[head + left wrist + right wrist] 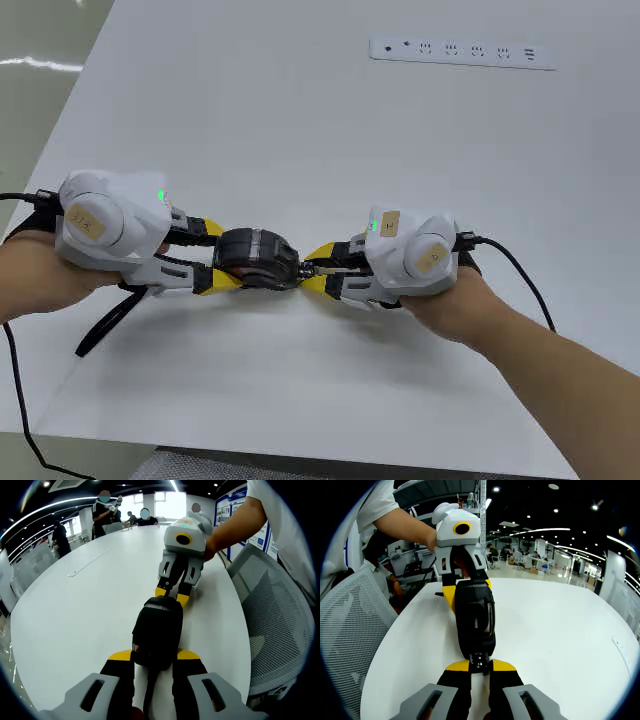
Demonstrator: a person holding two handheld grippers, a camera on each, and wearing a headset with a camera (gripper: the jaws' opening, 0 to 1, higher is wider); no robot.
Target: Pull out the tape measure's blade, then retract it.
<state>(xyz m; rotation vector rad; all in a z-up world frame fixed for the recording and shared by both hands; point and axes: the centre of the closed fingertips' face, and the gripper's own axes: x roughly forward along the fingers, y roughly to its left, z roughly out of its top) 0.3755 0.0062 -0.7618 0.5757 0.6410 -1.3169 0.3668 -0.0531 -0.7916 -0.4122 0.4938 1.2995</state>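
A black tape measure (254,259) lies low over the white table (300,120) between the two grippers. My left gripper (222,254) is shut on the case (157,630), its yellow-tipped fingers (120,656) clamping both sides. My right gripper (316,268) faces it from the right and is shut on the blade's end hook (479,661) right at the case mouth. In the right gripper view the case (475,617) stands lengthwise ahead with the left gripper (465,587) behind it. The right gripper (172,592) sits just past the case in the left gripper view. Hardly any blade shows.
A white power strip (462,53) lies at the table's far right. Black cables (517,270) trail from both grippers. A strap (105,322) hangs near the front-left edge. A mesh chair (270,625) stands beside the table, and people stand at its far end.
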